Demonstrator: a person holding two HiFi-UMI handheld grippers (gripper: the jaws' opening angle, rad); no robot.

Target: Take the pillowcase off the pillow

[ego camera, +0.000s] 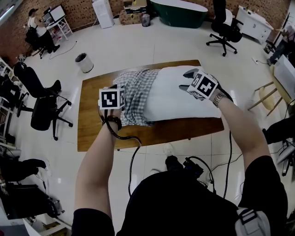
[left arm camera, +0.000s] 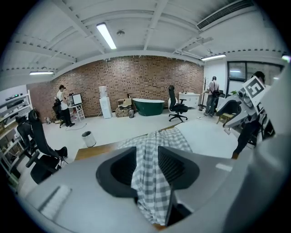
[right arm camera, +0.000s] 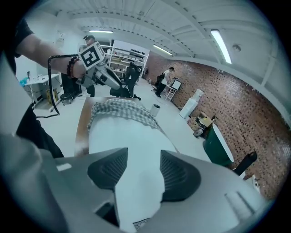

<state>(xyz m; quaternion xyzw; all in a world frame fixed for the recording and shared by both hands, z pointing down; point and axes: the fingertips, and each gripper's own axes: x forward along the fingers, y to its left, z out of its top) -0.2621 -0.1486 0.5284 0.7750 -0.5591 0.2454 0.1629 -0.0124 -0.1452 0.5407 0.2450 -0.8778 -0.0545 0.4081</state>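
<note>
Left jaws: the left gripper (left arm camera: 148,159) has its two jaws closed onto a fold of the pillowcase (ego camera: 136,94); the cloth fills the gap and touches both pads.
Right jaws: the right gripper (right arm camera: 138,168) has its jaws clamped on the bare right end of the pillow (ego camera: 184,99), with white fabric pressed between both pads.
Pillowcase look: grey-and-white check, thin and soft, heavily wrinkled and bunched.
Pillowcase place: it covers only the left part of the pillow, about a third of its length. Its open edge runs across the pillow from far to near, and a strip of it rises from the pillow into the left jaws.
Pillow look: plain white, plump and smooth. A small printed tag (right arm camera: 141,224) sits at the gripped end; its print is too small to read.
Pillow place: it lies lengthwise left to right on the wooden table (ego camera: 92,131), on the far half, with bare wood along the near edge and at the left.
Hands: the left hand is over the table's left side at the checked end. The right hand is at the pillow's right end, and the two are well apart.
Surroundings: a white bin (ego camera: 84,62) stands on the floor beyond the table's far left corner, and a dark green tub (ego camera: 177,11) sits by the far brick wall.
</note>
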